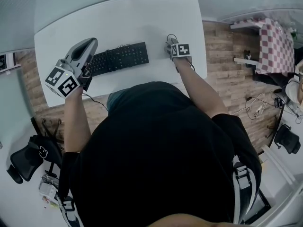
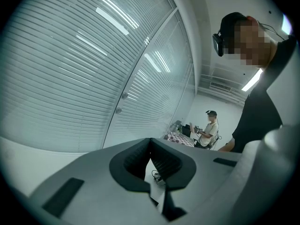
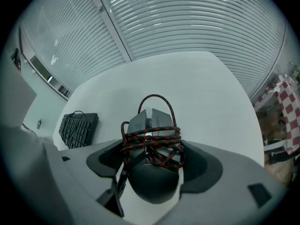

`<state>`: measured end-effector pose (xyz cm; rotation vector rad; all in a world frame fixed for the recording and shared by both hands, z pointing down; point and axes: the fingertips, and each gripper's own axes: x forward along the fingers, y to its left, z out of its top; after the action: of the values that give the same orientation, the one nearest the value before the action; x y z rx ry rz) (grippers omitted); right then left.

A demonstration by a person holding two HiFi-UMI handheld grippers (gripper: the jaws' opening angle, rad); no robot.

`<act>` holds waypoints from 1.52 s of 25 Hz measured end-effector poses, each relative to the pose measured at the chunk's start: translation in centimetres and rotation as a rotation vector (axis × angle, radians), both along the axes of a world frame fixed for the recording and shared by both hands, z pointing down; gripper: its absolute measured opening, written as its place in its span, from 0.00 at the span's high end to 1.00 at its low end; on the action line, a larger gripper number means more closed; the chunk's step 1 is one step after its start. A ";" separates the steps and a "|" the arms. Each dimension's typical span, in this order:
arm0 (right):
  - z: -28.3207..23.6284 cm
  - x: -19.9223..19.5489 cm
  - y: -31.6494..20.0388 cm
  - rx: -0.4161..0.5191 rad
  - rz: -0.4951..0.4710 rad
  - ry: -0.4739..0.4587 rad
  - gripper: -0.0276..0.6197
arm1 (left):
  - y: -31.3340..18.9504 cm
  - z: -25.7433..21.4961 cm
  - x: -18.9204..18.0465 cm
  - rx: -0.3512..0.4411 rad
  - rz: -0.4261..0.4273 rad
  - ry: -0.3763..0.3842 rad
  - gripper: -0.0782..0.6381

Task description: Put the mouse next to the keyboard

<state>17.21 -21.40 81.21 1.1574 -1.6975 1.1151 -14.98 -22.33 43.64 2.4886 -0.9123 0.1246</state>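
Note:
In the head view a black keyboard lies on the white table. Right of it, a keyboard's length away, my right gripper is low over the table. In the right gripper view a dark mouse, its red-and-black braided cord wound around it, sits between the jaws of my right gripper, which is shut on it. The keyboard shows far to the left on the table. My left gripper is raised at the keyboard's left end. It points up at window blinds, shut and holding nothing.
A small table with a red checkered cloth stands off to the right on the wooden floor. Cables trail over the floor nearby. An office chair is at the lower left. Another person stands far across the room.

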 end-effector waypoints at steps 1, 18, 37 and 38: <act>0.0 -0.1 0.0 -0.005 -0.002 0.008 0.35 | 0.0 0.0 0.0 -0.001 0.001 0.002 0.86; -0.2 -0.5 -0.3 0.033 -0.032 0.084 0.35 | 0.2 0.3 -0.3 -0.007 -0.002 0.011 0.86; -2.8 1.0 0.2 0.102 -0.020 0.055 0.35 | 0.0 0.2 2.0 0.000 0.040 0.011 0.86; -3.2 0.9 0.4 0.106 -0.021 0.048 0.35 | 0.0 0.2 2.1 -0.001 0.042 0.011 0.86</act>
<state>18.14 -21.04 78.05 1.2196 -1.7447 0.9874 -12.88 -22.31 43.79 2.5060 -0.8558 0.1253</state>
